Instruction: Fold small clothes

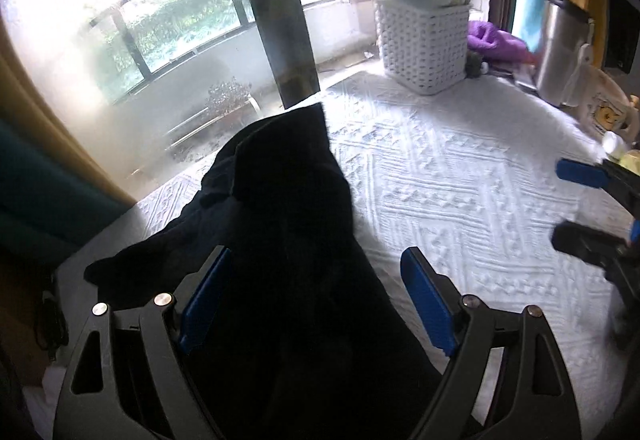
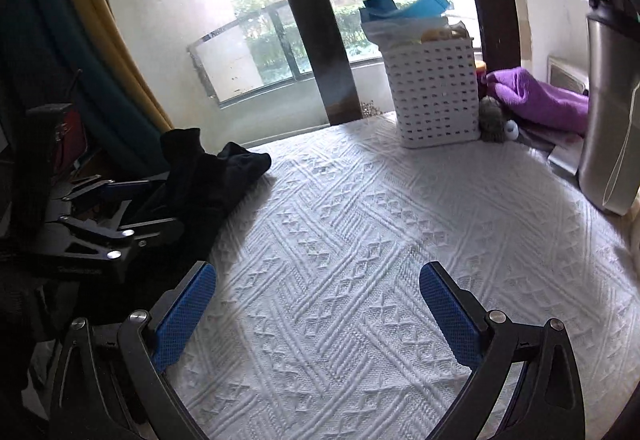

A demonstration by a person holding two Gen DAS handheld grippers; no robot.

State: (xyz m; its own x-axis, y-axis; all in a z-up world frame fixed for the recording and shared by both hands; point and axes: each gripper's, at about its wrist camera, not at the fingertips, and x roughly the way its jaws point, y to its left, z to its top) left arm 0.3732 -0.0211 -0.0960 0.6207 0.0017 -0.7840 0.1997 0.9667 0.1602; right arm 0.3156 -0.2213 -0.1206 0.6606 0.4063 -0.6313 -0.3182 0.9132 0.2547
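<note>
A crumpled black garment (image 1: 288,224) lies on the left side of a white textured bedspread (image 1: 460,176). My left gripper (image 1: 320,280) hangs open over its near part, and the dark cloth runs between the two blue pads (image 1: 432,304) without being pinched. In the right wrist view the garment (image 2: 224,176) is a heap by the bed's left edge, with the left gripper (image 2: 160,204) at its near side. My right gripper (image 2: 320,300) is open over bare bedspread (image 2: 360,224), nothing between its fingers. It shows at the right edge of the left wrist view (image 1: 576,206).
A white woven basket (image 2: 436,92) piled with blue and white items stands at the far side of the bed. A purple cloth (image 2: 540,100) and a small grey plush (image 2: 492,120) lie beside it. A steel flask (image 2: 608,112) stands at the right. A window with a dark post (image 2: 312,20) is behind.
</note>
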